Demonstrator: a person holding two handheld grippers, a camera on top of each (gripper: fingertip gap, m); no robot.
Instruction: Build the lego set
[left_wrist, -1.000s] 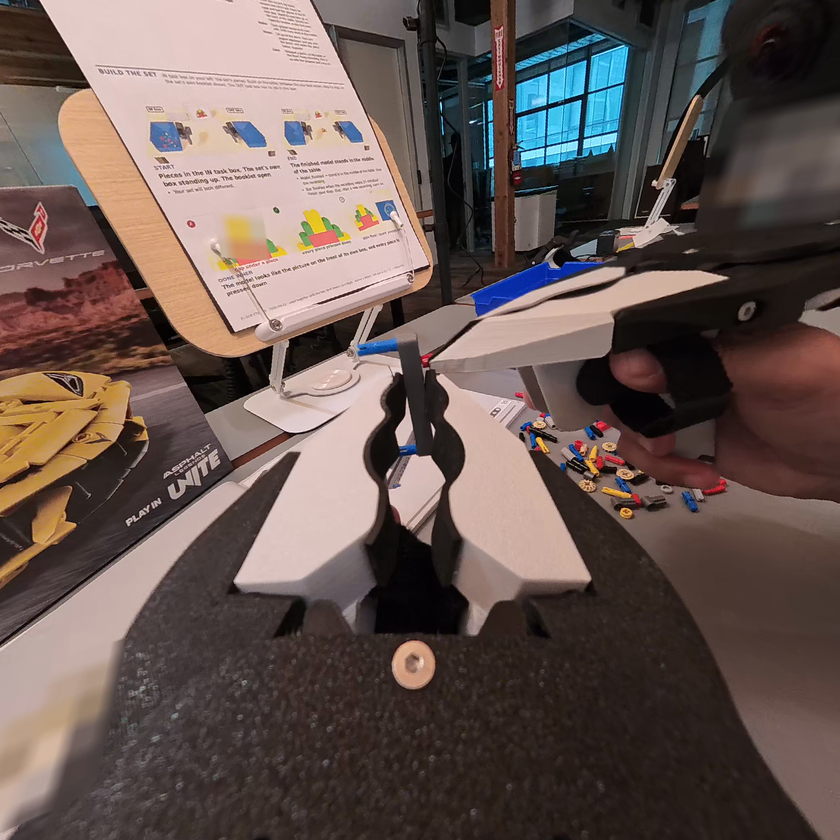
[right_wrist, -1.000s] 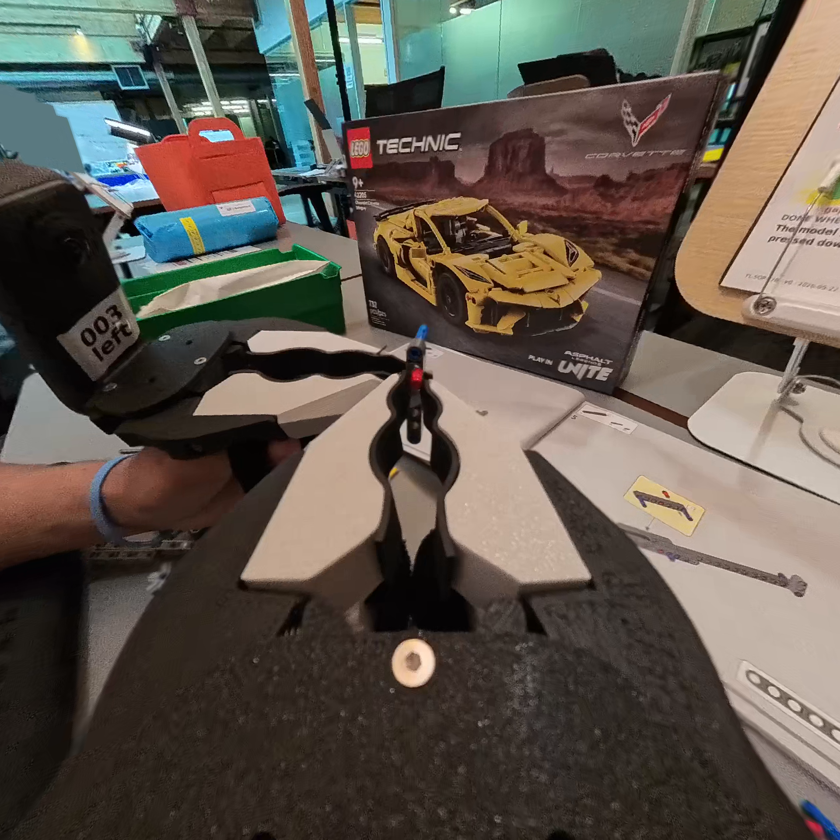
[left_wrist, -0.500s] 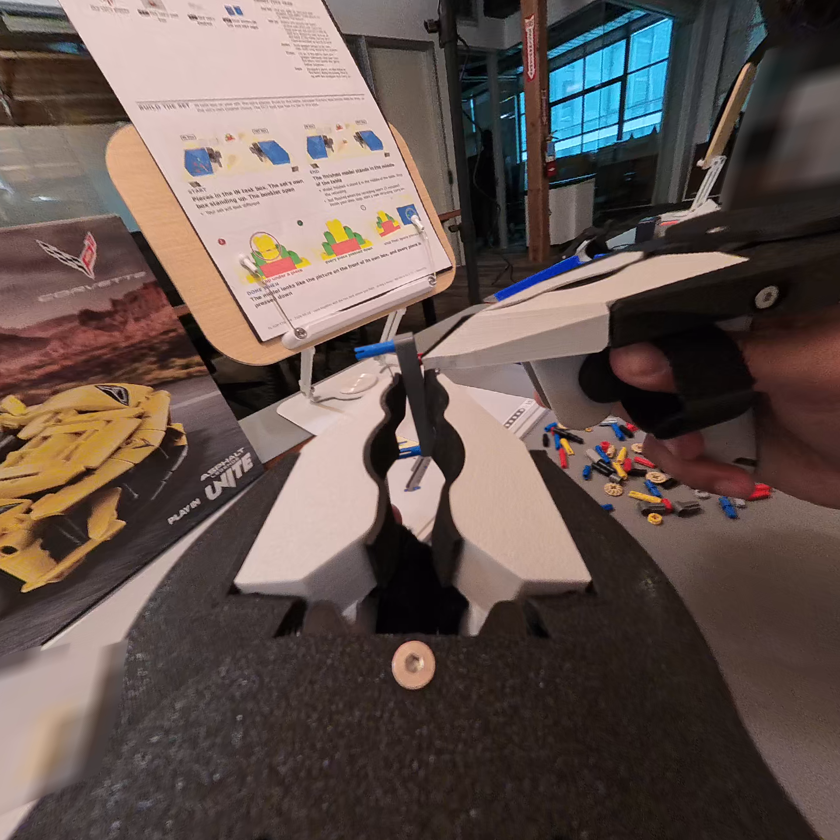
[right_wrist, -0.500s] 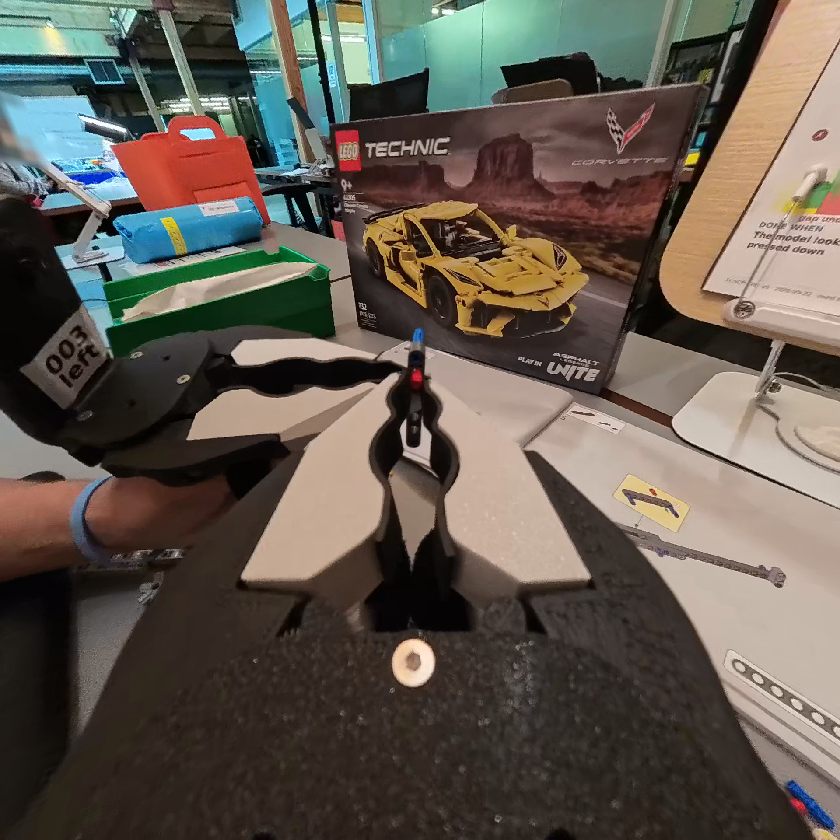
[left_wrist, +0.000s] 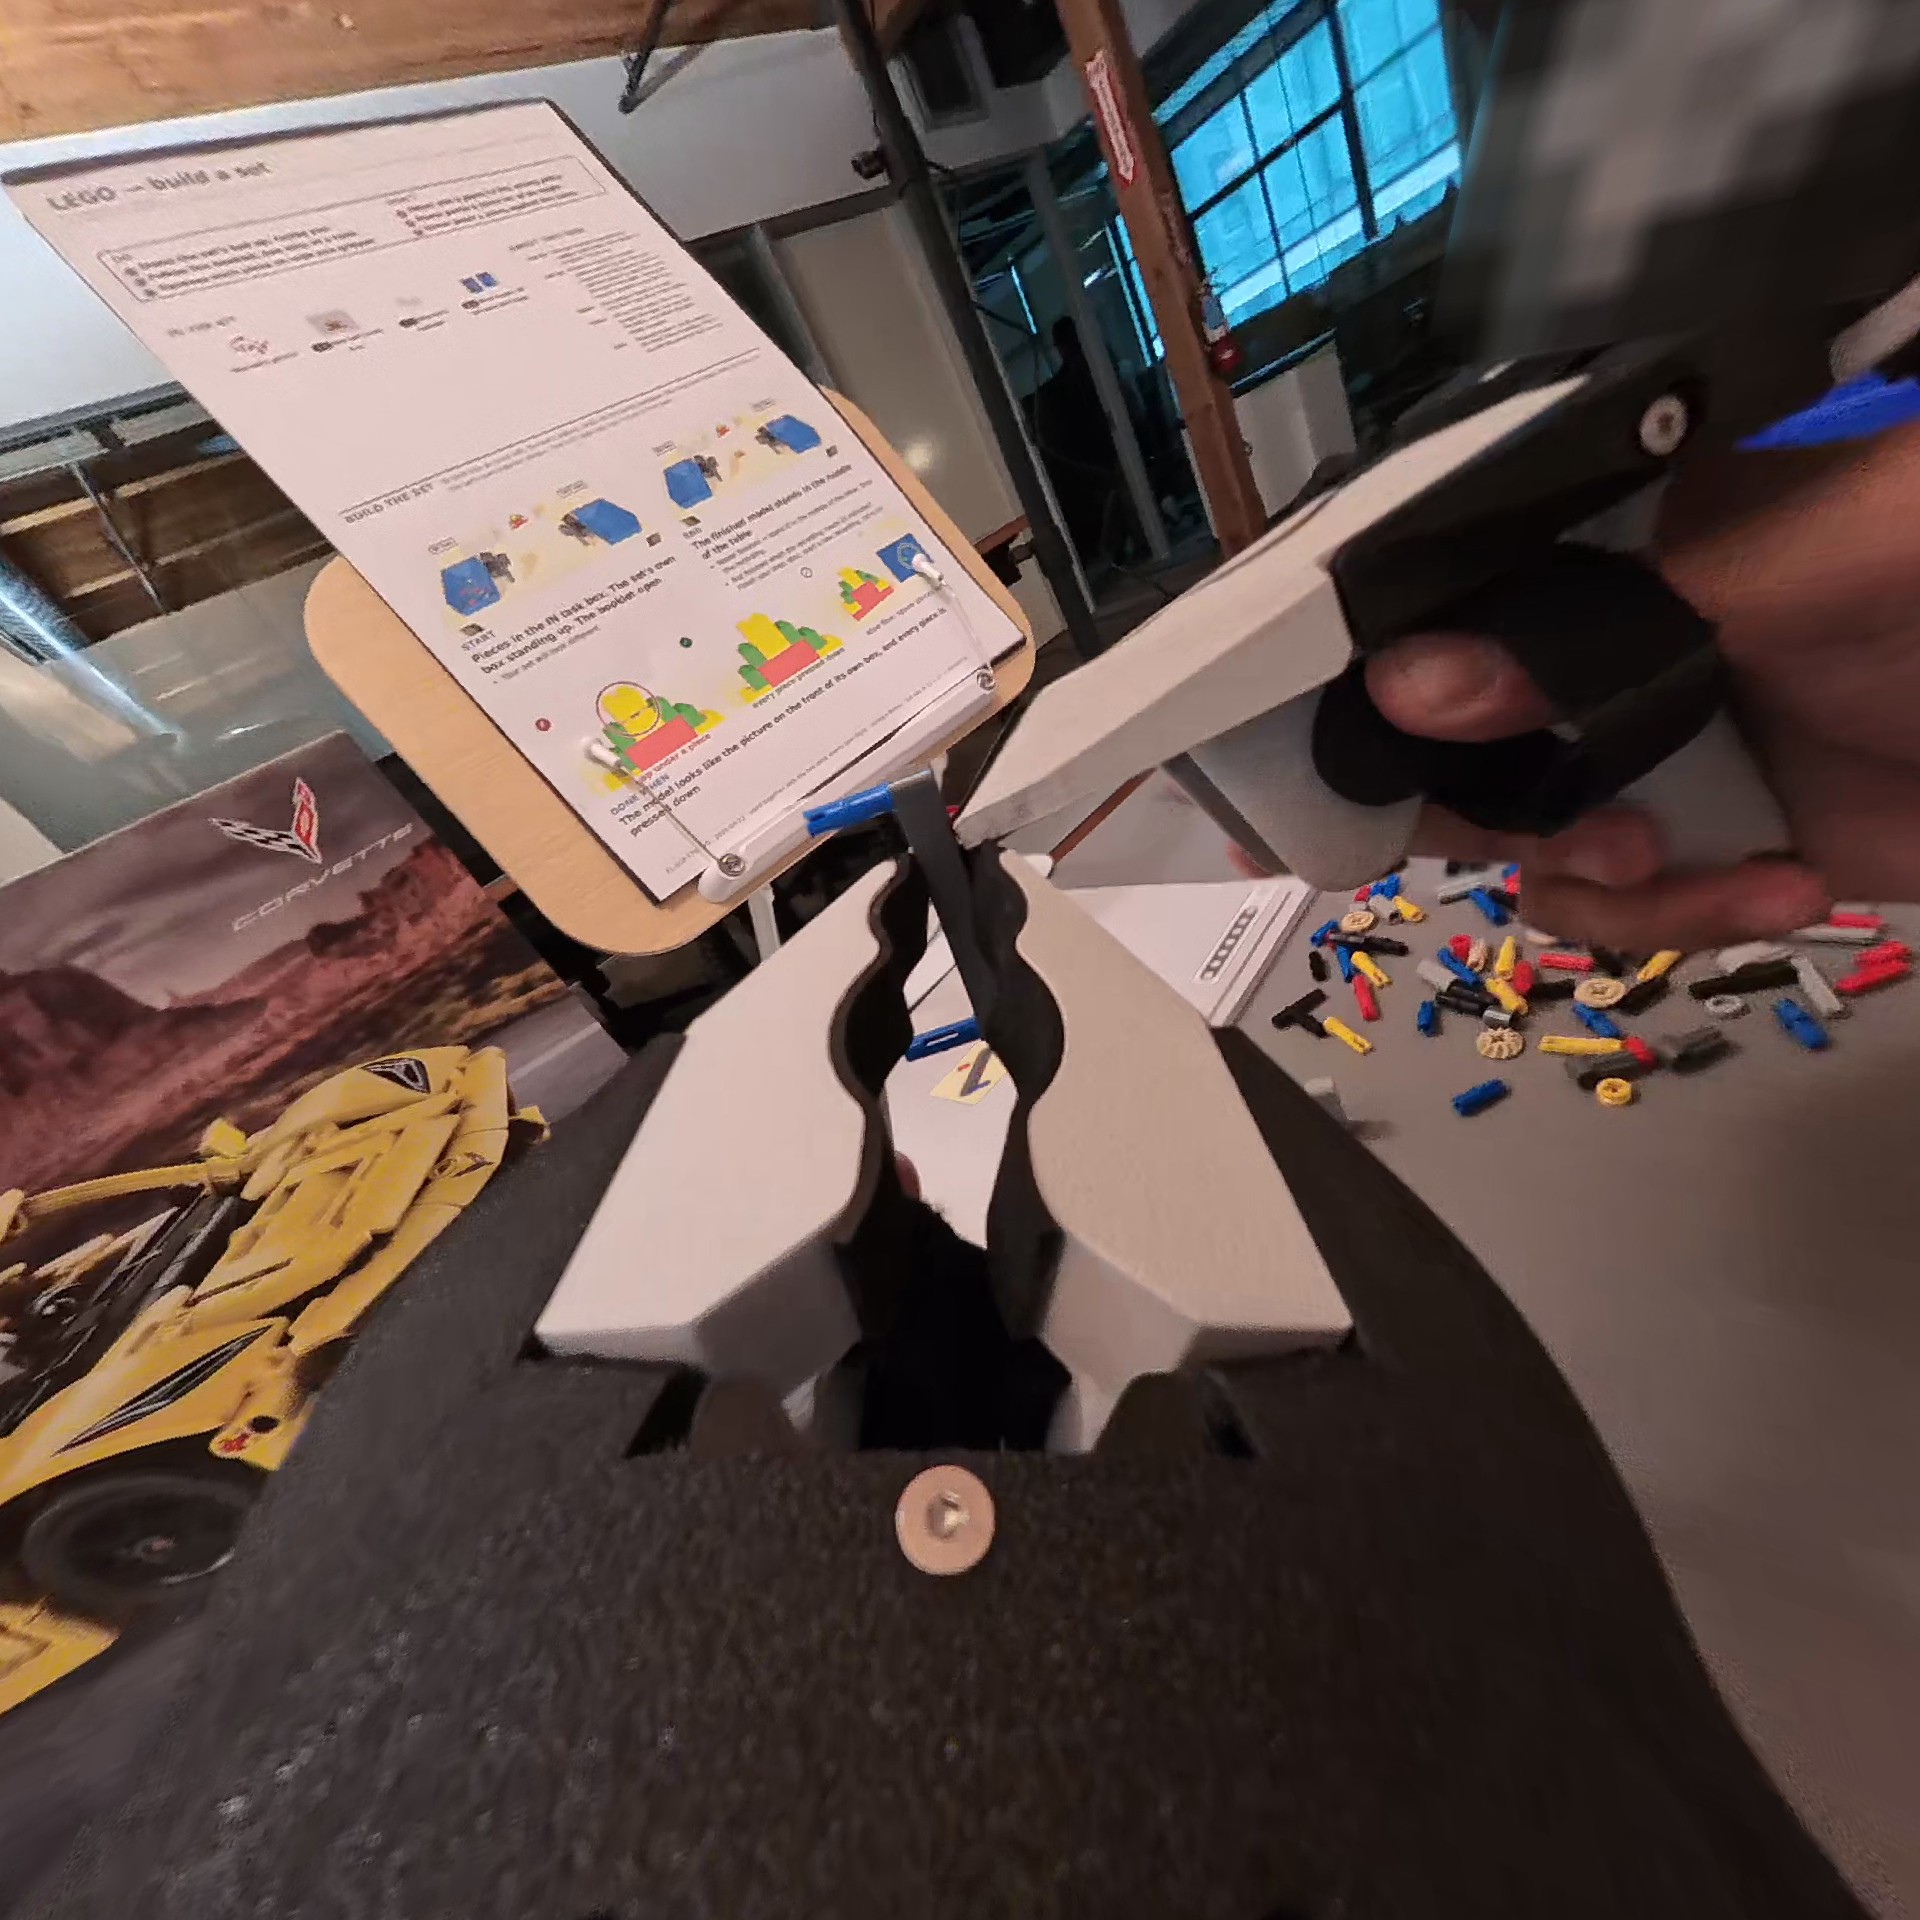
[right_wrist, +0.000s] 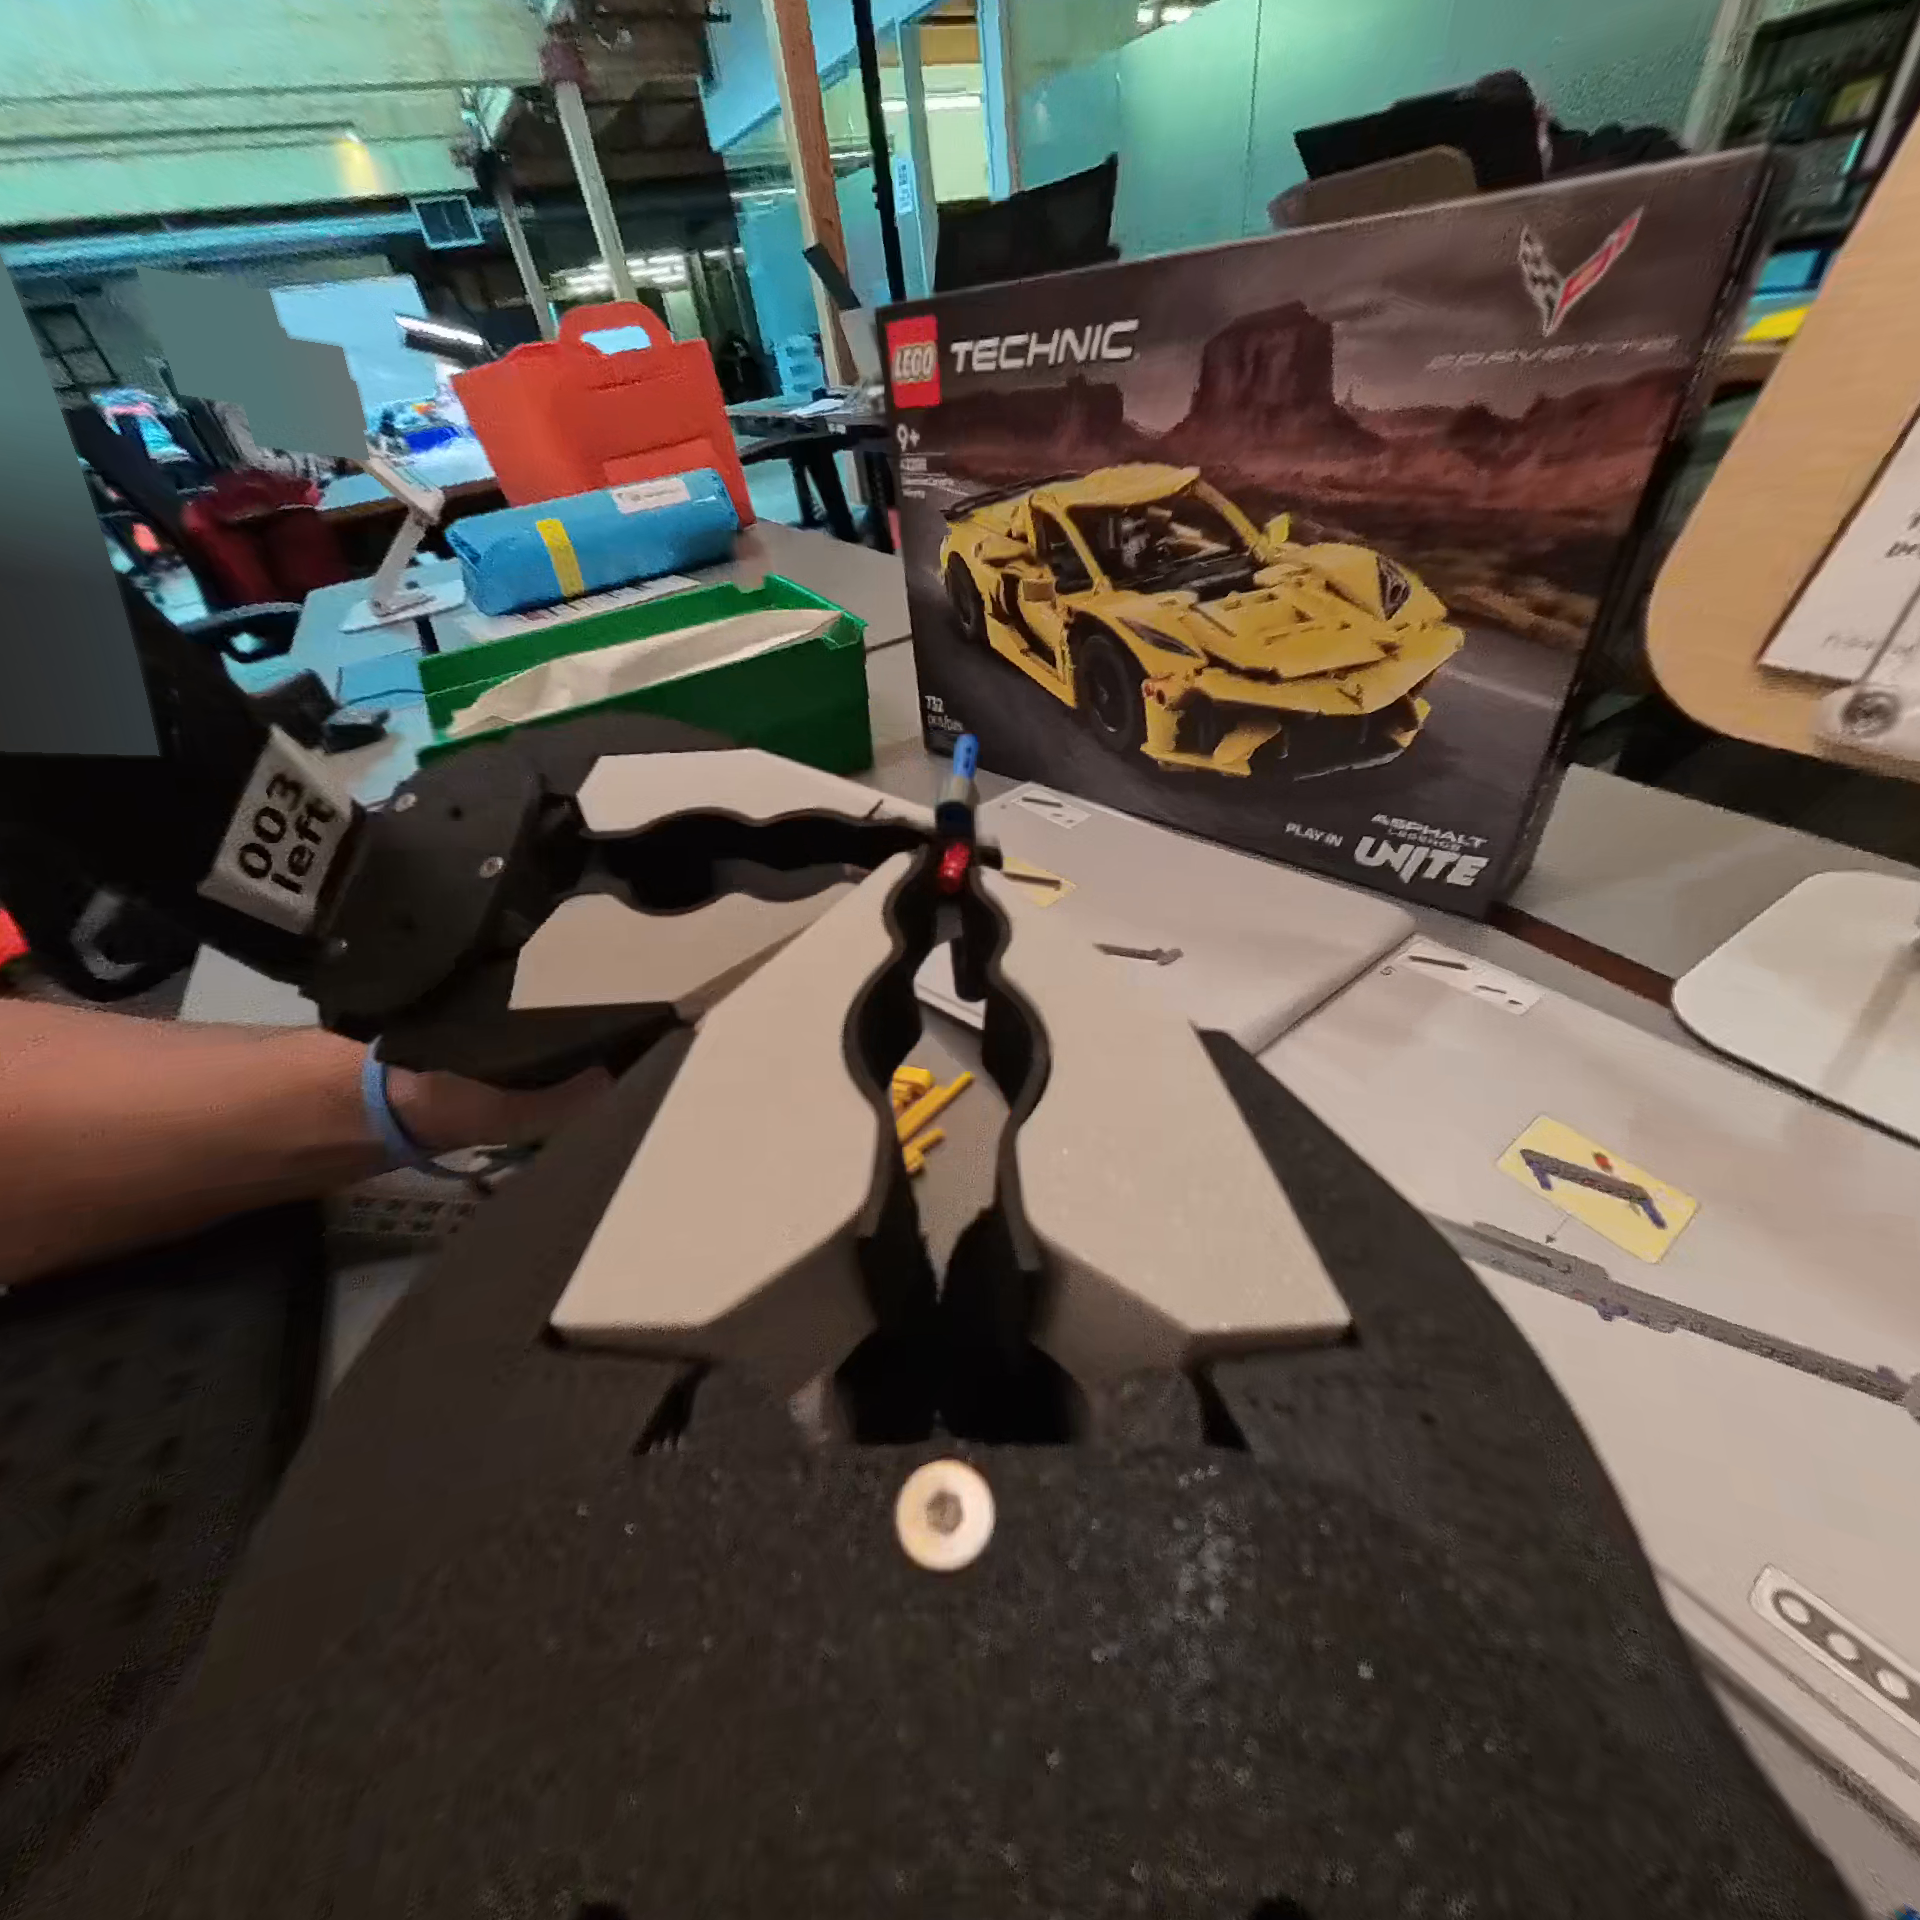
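Note:
In the left wrist view my left gripper (left_wrist: 951, 873) is shut on a dark grey beam (left_wrist: 961, 935) that stands upright between its tips. A blue pin (left_wrist: 847, 810) sticks out of the beam's top to the left. The right gripper (left_wrist: 971, 826) comes in from the right and its tip meets the beam's top. In the right wrist view my right gripper (right_wrist: 948, 878) is shut on a red pin (right_wrist: 951, 865) at the beam (right_wrist: 968, 945). The blue pin (right_wrist: 961, 764) points up above it. The left gripper (right_wrist: 914, 831) reaches in from the left.
The set's box (right_wrist: 1299, 520) stands at the back of the grey table. An instruction sheet on a wooden stand (left_wrist: 520, 468) is beside it. Several loose pieces (left_wrist: 1558, 997) lie to the right, yellow pieces (right_wrist: 920, 1107) below the grippers. A green bin (right_wrist: 675, 686) sits far left. Only a small space, under 4 cm, lies between the two pairs of fingers.
Both grippers have risen and tilted together with the beam still between them. The left view now looks higher up the stand. The left jaws look slightly wider apart low down.

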